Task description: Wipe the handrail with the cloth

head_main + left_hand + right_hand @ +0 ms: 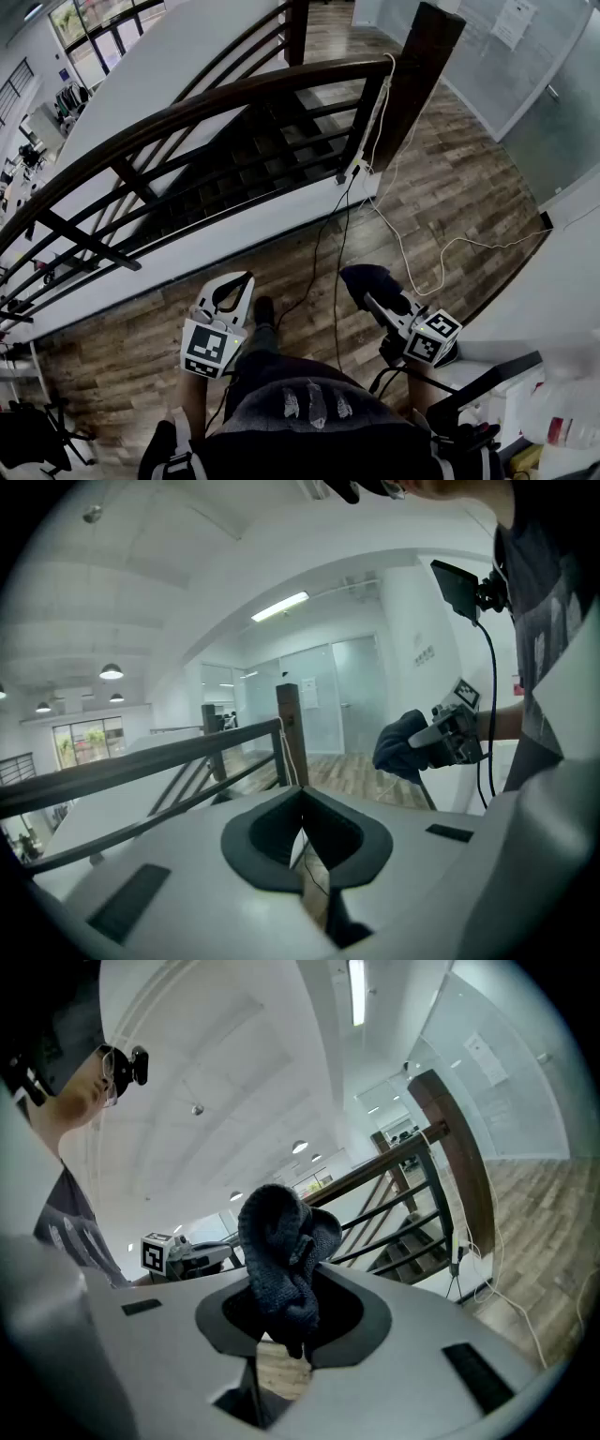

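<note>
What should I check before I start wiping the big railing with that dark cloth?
1. Cloth gripped by right gripper: ok, jaws shut on it.
2. Left gripper free: ok, shut on nothing.
3. Cloth on handrail: not ok, they are apart.
4. Handrail bare: not ok, a white cable hangs over it beside the post.
5. Floor safe for stepping: not ok, cables lie there.
6. Cloth damp: cannot tell.

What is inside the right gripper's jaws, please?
A dark blue cloth, bunched up, stands out of the right gripper, whose jaws are shut on it. The pinched lower end of the cloth is covered by the jaws.
</note>
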Available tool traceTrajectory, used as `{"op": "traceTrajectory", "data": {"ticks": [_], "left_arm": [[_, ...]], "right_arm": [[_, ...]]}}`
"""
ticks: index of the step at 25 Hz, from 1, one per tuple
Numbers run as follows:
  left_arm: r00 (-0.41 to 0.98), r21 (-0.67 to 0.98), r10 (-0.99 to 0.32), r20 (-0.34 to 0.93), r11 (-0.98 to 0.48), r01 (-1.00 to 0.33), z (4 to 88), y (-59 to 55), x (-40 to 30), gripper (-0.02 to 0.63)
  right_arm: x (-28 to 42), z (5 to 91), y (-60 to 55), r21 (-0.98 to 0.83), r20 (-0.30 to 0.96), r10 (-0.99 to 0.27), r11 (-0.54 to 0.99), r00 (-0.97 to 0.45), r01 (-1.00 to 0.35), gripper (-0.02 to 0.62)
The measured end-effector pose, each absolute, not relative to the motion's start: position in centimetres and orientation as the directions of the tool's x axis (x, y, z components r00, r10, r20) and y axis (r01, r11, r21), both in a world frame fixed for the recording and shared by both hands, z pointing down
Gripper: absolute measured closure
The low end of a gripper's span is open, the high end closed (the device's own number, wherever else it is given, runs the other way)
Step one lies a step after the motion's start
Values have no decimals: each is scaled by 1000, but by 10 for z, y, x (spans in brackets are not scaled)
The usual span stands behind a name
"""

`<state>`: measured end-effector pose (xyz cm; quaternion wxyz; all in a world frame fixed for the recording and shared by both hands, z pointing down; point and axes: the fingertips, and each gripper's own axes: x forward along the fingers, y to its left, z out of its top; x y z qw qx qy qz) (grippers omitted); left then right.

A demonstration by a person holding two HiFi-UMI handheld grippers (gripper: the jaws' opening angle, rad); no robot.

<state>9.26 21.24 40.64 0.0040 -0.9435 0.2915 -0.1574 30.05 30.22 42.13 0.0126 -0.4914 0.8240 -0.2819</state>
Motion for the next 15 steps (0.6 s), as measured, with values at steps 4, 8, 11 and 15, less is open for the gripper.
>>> {"op": "traceTrajectory", "data": {"ticks": [4,8,11,15], "left_arm": [[750,-66,-587,305,-798,-599,425,140,56,598],[776,-50,-568,272,-814,-578,415,51,57,598],[823,-57,-526,215,-848,-527,385,-6,74,598],[868,-73,-462,182,-887,-457,364,-32,107,598]], "right_arm": [[284,421,217,-396,284,-801,403,-527,-826,506],[292,401,127,-279,301,-825,403,-478,-871,506],[304,379,61,-190,280,-855,396,-437,-898,505],[383,354,-25,21,309,-915,280,-260,-960,505]]}}
